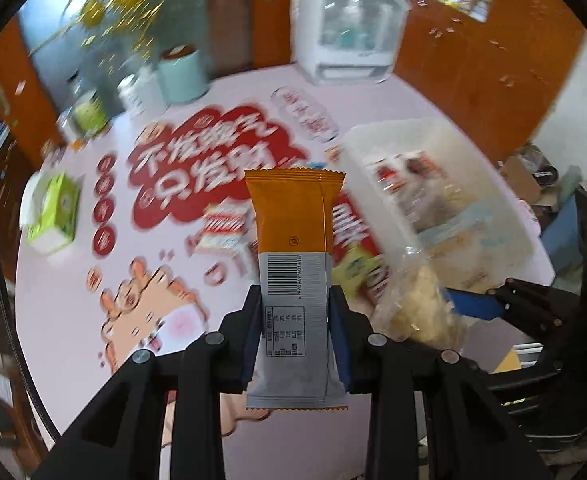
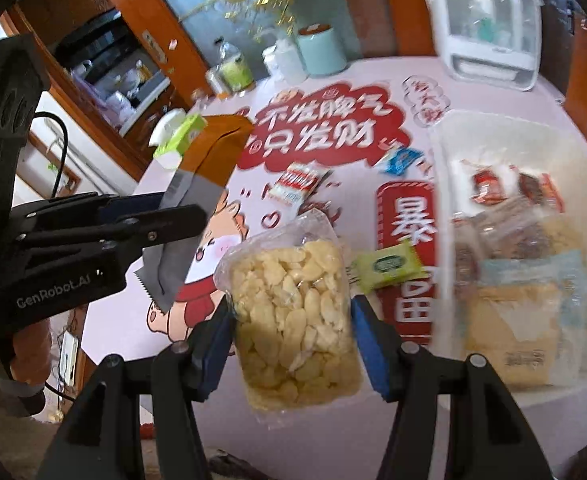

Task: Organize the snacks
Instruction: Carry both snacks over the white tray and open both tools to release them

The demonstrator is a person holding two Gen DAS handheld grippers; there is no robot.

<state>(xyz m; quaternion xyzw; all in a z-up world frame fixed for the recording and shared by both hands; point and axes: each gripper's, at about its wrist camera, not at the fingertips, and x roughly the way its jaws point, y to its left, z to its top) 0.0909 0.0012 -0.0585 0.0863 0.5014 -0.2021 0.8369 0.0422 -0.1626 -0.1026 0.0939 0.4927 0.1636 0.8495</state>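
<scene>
My left gripper is shut on an orange and grey snack bar that stands upright between the blue pads, barcode side showing. My right gripper is shut on a clear bag of pale yellow chips, held above the table. Each gripper shows in the other view: the left gripper with the snack bar at the left, the right gripper with the chip bag at the right. A clear plastic bin with several packets stands at the right.
On the pink printed tablecloth lie a red-and-white packet, a blue packet and a green packet. A green tissue box sits at the left. Jars, a teal canister and a white appliance line the back.
</scene>
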